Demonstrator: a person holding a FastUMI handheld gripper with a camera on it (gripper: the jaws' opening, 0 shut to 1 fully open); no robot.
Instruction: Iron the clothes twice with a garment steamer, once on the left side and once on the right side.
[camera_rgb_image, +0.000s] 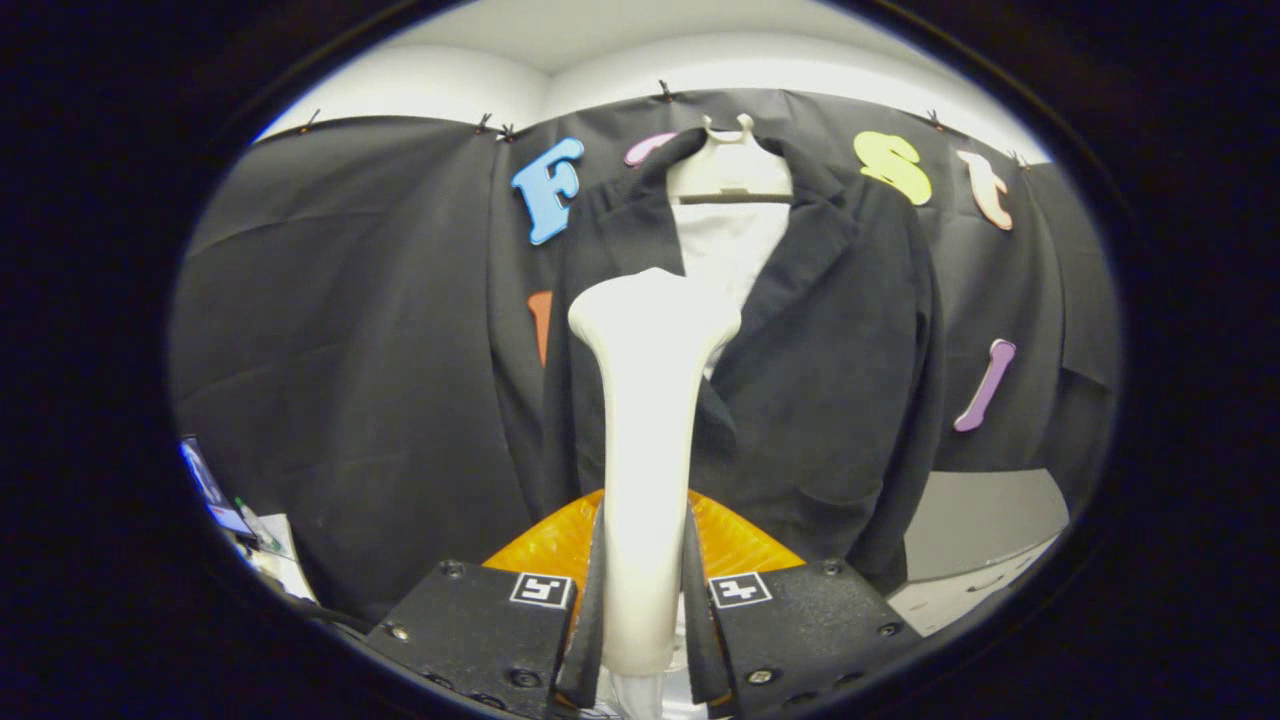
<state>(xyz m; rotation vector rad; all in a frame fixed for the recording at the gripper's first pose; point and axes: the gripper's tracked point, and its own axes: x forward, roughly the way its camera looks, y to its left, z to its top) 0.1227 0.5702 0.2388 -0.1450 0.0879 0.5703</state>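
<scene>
Gripper (645, 600) is clamping the garment steamer (648, 420) by its handle, both fingers (590, 610) pressing on either side of the shaft, so it's clenched on the steamer, no gap showing btwn pads and handle. Steamer is standing upright btwn the fingers, its long pale handle rising straight up and flaring into a wide flat head at the top.

The head is sitting in front of the black jacket (800, 380), around chest level, just at the edge of the lapel on the jacket's one side, overlapping the opening where the white shirt (735, 240) is showing. Can't tell whether the head is actually touching the fabric or just hanging close to it.

Jacket is hanging on a pale hanger (728, 165) against the booth's black cloth wall (350, 350), front facing the gripper, lapels open w/ the shirt underneath. Sleeve on the far side is drooping down alongside the body of the jacket.

Behind the fingers, low down, an orange ribbed thing (560, 545) is peeking out on both sides of the handle; can't tell what it is. Off to one side, low, a bit of a lit screen (210, 490) and some clutter are sitting on a surface, too small to make out. On the other side, below the cloth, a pale grey panel (985, 520) is showing.
</scene>
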